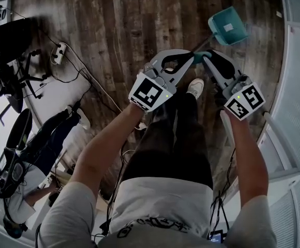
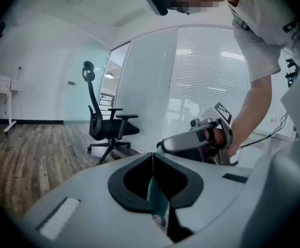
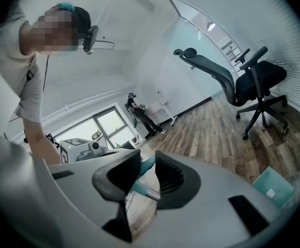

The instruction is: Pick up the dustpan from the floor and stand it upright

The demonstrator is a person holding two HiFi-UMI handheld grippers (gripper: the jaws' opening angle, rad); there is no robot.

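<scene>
Right now the dustpan [image 1: 227, 27] is ahead of your feet, its teal pan low toward the floor [image 1: 114, 19] and its handle [image 1: 200, 56] rising back to you. I cannot tell whether the pan rests on the boards. Your left tool [image 2: 152, 156] is closed on the handle's teal grip, tips meeting above it. Your right tool [image 3: 146, 173] is narrow round the same grip. Its pads look to touch it, though floor shows through the gap below.

The likely trouble is twist. Both tools hold the very top of a long handle, so the pan can swing or roll about the shaft. If the right pads are loose, the grip could slide through them. Two tools crowded on one short grip may also knock each other. Set down off-level, the pan would probably topple once released.

For room, the glass wall [image 1: 295, 81] runs close on your right, near the pan, so swing that way is short. Your shoe [image 1: 195, 88] is just below the tools. Ahead and leftward the floor is open. The power strip [image 1: 60, 52] and its cables lie well apart on the left, and the office chair [image 3: 251, 81] stands well off.
</scene>
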